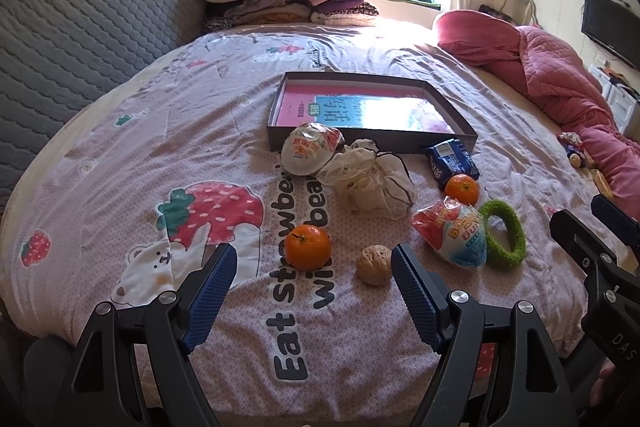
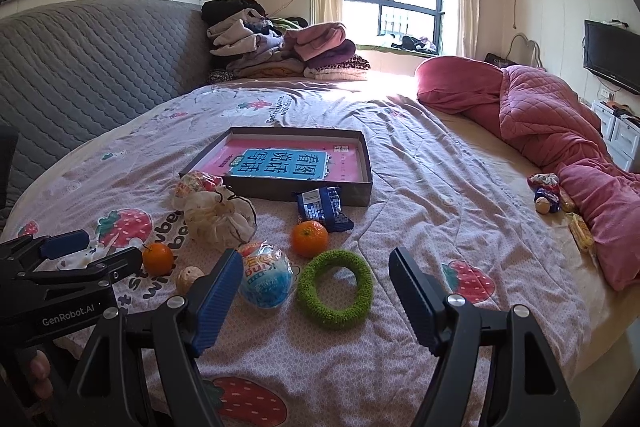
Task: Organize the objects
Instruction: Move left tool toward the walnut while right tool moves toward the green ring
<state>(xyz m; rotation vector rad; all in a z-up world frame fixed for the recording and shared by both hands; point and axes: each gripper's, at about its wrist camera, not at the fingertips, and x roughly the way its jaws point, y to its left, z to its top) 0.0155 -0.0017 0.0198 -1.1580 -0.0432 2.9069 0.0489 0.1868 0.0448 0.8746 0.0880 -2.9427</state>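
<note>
- Right now the bed [image 2: 460, 187] carries everything, its soft cover rumpled, so round things could roll if nudged.
- Shallow box [image 2: 368, 163] sits beyond the clutter, holding only a booklet.
- Green ring [image 2: 335, 293] lies just ahead of the right tool [image 2: 316, 291], which is spread wide and empty.
- Nearer orange [image 1: 308, 247] and walnut [image 1: 374, 265] lie beside each other before the left tool [image 1: 314, 275], likewise released; a clumsy closing might knock the walnut away.
</note>
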